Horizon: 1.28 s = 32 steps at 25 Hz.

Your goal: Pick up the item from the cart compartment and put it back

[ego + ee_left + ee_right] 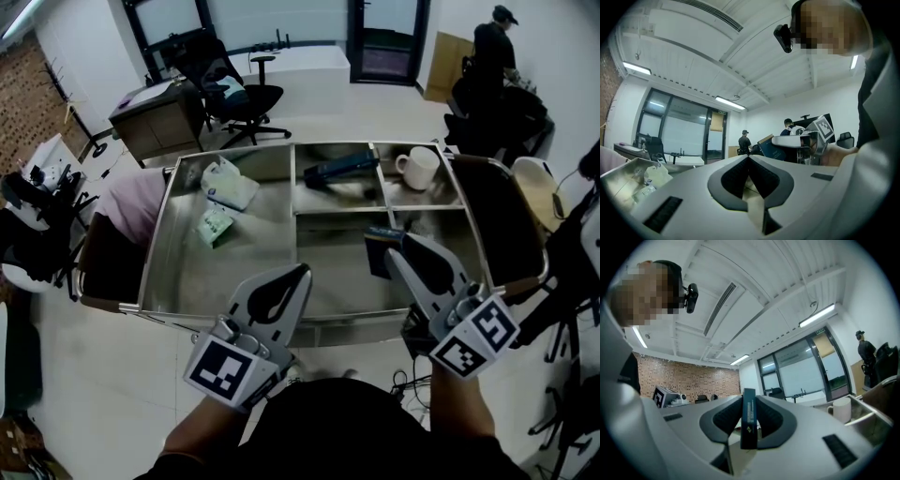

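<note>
The right hand-held gripper (396, 249) is clenched on a thin dark blue box (380, 253), pads pressing its two broad faces, with its long axis standing upright between the jaws in the right gripper view. The box hangs over the front right compartment (337, 267) of the cart (178, 281), so the drop spot looks to lie directly beneath, nearer than the mug (419, 167). The left hand-held gripper (301, 272) is closed on nothing, hovering above the cart's front edge, farther away.

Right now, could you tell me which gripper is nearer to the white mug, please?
Right. The right gripper, shut on a dark box, is just short of the white mug; the left gripper hangs farther left.
</note>
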{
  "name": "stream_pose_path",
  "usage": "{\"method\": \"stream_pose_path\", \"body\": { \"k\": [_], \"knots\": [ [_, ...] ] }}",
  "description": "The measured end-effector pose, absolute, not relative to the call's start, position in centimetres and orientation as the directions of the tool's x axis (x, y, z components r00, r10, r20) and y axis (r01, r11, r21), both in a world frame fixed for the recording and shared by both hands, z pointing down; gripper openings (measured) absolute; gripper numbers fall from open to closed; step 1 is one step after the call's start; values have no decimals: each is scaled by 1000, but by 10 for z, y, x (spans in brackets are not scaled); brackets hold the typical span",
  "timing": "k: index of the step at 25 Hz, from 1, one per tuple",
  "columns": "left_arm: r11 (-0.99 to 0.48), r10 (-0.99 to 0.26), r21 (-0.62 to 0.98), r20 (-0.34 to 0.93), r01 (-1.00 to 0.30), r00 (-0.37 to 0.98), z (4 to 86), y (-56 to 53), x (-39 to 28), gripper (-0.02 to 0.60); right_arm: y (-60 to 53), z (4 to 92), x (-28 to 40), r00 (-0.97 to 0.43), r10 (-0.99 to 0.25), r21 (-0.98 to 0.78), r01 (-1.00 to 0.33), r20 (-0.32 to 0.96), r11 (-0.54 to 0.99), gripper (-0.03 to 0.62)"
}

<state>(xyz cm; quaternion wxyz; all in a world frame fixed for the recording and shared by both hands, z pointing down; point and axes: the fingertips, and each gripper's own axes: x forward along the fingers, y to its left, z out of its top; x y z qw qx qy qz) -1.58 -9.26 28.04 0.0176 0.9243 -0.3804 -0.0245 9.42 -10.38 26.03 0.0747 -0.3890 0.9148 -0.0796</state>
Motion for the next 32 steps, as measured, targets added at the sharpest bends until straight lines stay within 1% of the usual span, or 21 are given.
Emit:
{"method": "stream_pose_path", "body": {
  "k": [4, 13, 27, 32],
  "knots": [
    [-715, -699, 66, -32, -696, 715, 287, -83, -16, 0, -91, 266, 97, -666, -738, -220, -707, -109, 672, 109],
    [-706, -706, 75, 1, -704, 708, 303, -79, -18, 1, -75, 300, 97, -666, -744, -242, -716, -43, 655, 109],
    [-711, -699, 98, 7, -696, 715, 308, -83, -15, 0, -70, 301, 94, -671, -741, -226, -718, -28, 658, 109],
    [-714, -697, 79, 18, -696, 717, 308, -85, -13, 0, -70, 304, 92, -674, -738, -229, -715, -20, 660, 109]
  ]
}}
